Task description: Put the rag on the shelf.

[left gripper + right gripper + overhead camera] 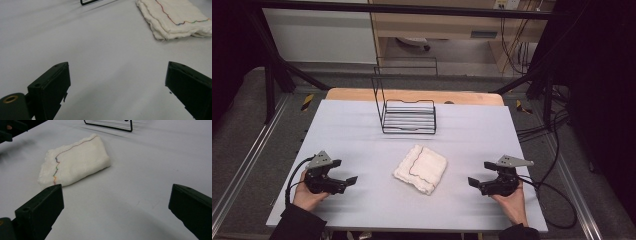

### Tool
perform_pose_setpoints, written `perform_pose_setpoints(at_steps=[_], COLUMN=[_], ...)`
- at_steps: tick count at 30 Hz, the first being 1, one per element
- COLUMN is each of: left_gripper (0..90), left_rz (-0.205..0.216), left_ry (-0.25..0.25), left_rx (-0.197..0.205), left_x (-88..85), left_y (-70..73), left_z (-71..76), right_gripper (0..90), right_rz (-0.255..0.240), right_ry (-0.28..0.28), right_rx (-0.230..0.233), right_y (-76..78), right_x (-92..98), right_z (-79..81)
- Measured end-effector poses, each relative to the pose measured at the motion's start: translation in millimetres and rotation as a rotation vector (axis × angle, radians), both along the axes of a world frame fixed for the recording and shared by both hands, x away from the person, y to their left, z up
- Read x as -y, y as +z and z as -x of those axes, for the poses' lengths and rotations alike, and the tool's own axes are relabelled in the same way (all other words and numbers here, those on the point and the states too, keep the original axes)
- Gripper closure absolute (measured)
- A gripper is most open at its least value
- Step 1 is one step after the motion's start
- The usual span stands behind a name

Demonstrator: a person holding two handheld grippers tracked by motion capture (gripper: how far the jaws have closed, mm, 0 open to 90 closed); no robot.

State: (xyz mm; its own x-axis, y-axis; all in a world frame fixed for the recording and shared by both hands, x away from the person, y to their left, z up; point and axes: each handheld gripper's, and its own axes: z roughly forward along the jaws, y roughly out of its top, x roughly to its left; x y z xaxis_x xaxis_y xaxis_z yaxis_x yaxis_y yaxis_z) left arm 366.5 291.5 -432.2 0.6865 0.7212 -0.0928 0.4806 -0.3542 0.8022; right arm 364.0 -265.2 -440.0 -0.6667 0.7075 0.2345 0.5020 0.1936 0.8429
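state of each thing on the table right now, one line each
white folded cloth with multicoloured stitching: folded, flat on the table, untouched
black wire rack: upright, nothing in it, beyond the cloth
left gripper: open, holding nothing, left of the cloth
right gripper: open, holding nothing, right of the cloth

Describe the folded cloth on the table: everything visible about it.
The cloth is cream-white and soft-looking, folded into a thick, roughly square pad of several layers with wavy edges. A thin line of multicoloured stitching runs across its top. It lies flat near the middle of the grey table, in front of the black wire rack, set askew. Nothing but the table touches it.
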Motion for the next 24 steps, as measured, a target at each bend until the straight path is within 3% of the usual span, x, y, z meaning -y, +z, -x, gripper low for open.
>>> perform_pose_setpoints(at_steps=[14, 20, 24], left_gripper=[6.0, 5.9, 5.9], left_rz=[-0.007, 0.004, -0.003], left_ry=[0.002, 0.01, 0.014], left_rx=[-0.005, -0.001, -0.003], left_x=[4.2, 3.5, 4.8], left_y=[-0.3, 0.6, 0.3], left_z=[0.5, 0.8, 0.7], right_gripper=[0.6, 1.5, 2.9], right_rz=[0.015, 0.03, 0.072], right_ry=[-0.002, 0.003, 0.038], right_rx=[-0.002, -0.001, 0.009], right_y=[2.2, 5.0, 6.7], right_x=[-4.3, -17.9, -34.7], right_z=[0.6, 1.8, 2.7])
